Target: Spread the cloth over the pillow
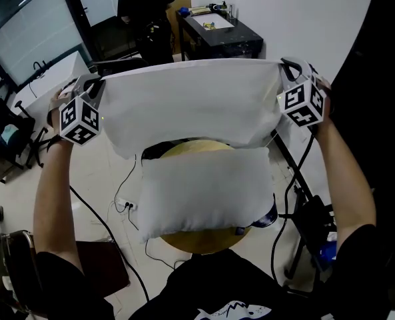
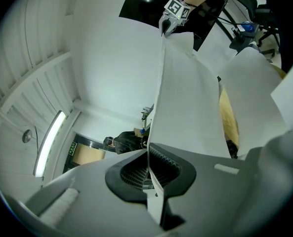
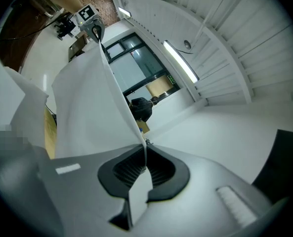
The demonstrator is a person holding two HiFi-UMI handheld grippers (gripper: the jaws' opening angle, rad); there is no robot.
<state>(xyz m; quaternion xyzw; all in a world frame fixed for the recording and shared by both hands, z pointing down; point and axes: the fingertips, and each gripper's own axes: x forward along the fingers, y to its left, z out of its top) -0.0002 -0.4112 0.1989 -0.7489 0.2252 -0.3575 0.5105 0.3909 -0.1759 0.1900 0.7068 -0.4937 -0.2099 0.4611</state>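
A white cloth (image 1: 190, 102) hangs stretched between both grippers, held up above and behind a white pillow (image 1: 207, 192). The pillow lies on a round yellow table (image 1: 204, 242). My left gripper (image 1: 94, 92) is shut on the cloth's left top corner, and my right gripper (image 1: 287, 72) is shut on the right top corner. In the left gripper view the cloth (image 2: 186, 102) runs from my shut left gripper (image 2: 150, 169) to the far right gripper (image 2: 172, 18). In the right gripper view the cloth (image 3: 87, 107) is pinched in my shut right gripper (image 3: 144, 166); the far left gripper (image 3: 93, 27) holds its other end.
A black desk (image 1: 220, 35) with items stands at the back. A person in dark clothes (image 1: 144, 5) is beside it. Cables (image 1: 127, 205) trail on the floor left of the table, and a dark stand (image 1: 310, 219) sits at the right.
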